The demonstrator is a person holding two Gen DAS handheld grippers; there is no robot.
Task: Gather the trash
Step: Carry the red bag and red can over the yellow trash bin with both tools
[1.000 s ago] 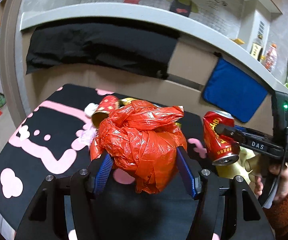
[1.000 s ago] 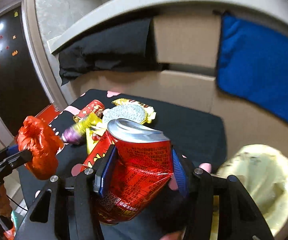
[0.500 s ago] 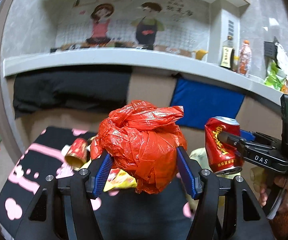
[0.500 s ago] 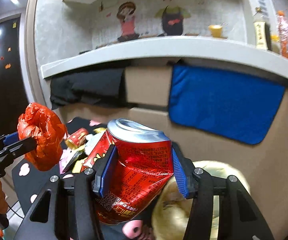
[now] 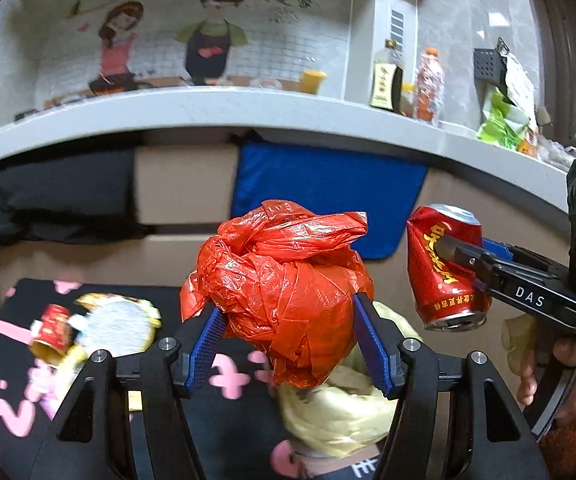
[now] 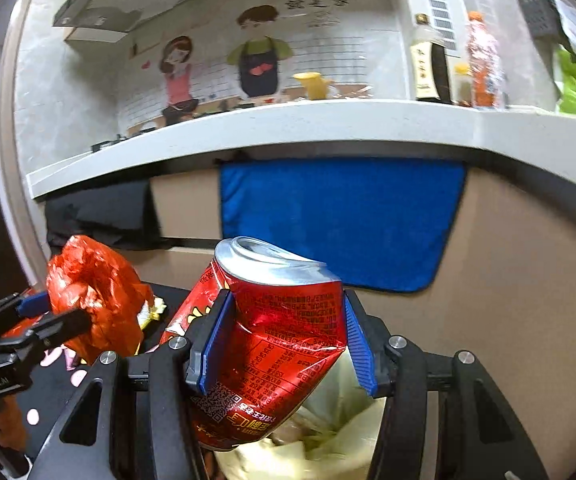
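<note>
My left gripper (image 5: 289,344) is shut on a crumpled red plastic bag (image 5: 284,280), held in the air above a pale yellow bin liner (image 5: 335,408). My right gripper (image 6: 284,344) is shut on a dented red drink can (image 6: 272,340), tilted, with the yellow bin liner (image 6: 327,436) just below it. In the left wrist view the right gripper (image 5: 447,248) and its can (image 5: 443,264) hang to the right of the bag. In the right wrist view the left gripper (image 6: 54,312) with the red bag (image 6: 96,296) is at the left.
More litter lies on the black and pink mat (image 5: 4,360) at left: a small red can (image 5: 52,332) and a foil wrapper (image 5: 116,320). A blue cloth (image 6: 339,220) and a black cloth (image 5: 48,200) hang under a grey shelf (image 5: 248,108) carrying bottles. A hand (image 5: 559,372) grips the right handle.
Both grippers rose and swung right with their loads, off the mat toward the yellow liner, which now lies under them. The shelf and wall picture came into view.
</note>
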